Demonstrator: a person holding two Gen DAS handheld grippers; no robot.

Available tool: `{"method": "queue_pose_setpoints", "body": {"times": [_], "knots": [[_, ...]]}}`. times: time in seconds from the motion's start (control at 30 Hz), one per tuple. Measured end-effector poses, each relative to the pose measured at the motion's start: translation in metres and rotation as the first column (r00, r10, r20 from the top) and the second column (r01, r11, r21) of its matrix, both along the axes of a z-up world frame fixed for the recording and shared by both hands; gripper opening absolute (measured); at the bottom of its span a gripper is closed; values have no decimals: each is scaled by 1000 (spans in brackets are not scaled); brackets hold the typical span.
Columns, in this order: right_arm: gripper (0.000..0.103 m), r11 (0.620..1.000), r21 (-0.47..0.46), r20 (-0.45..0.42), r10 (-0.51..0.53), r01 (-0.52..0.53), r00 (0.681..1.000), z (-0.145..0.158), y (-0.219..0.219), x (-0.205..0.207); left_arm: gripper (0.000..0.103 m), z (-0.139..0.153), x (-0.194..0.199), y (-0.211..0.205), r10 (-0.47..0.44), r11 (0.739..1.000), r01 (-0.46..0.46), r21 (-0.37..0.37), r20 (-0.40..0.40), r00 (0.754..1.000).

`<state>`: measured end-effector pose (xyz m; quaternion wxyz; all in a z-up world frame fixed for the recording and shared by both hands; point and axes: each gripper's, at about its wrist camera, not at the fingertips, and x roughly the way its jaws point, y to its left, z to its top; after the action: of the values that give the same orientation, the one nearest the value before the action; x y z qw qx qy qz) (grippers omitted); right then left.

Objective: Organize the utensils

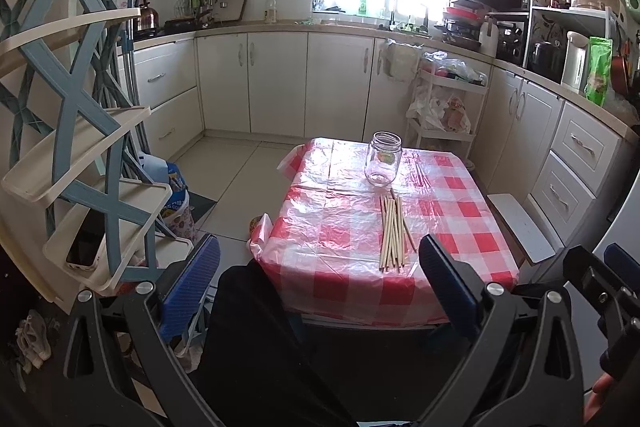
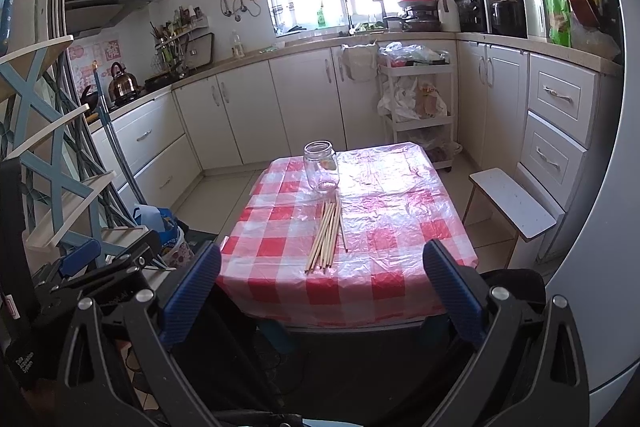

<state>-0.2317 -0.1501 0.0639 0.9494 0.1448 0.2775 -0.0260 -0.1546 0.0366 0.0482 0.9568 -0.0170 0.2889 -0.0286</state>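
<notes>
A bundle of several wooden chopsticks (image 1: 393,231) lies on a small table with a red-and-white checked cloth (image 1: 320,227). An empty clear glass jar (image 1: 383,158) stands upright just behind them. Both also show in the right wrist view: chopsticks (image 2: 327,235), jar (image 2: 321,166), table (image 2: 400,227). My left gripper (image 1: 320,267) is open and empty, held back from the table's near edge. My right gripper (image 2: 322,267) is open and empty, also short of the near edge. The right gripper shows at the left view's right edge (image 1: 608,267).
A blue-and-cream tiered rack (image 1: 80,147) stands close on the left, with a phone (image 1: 86,241) on a low shelf. A white stool (image 2: 512,203) is right of the table. A white cart with bags (image 2: 416,99) stands behind. Cabinets line the walls.
</notes>
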Motion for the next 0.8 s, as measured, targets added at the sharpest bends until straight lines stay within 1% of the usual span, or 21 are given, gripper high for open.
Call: {"method": "queue_pose_setpoints", "body": {"times": [0.8], "knots": [[97, 1000, -17, 6, 2, -2, 1000, -1, 1, 0, 96, -4, -5, -3, 2, 1000, -2, -1, -1, 1000]]}}
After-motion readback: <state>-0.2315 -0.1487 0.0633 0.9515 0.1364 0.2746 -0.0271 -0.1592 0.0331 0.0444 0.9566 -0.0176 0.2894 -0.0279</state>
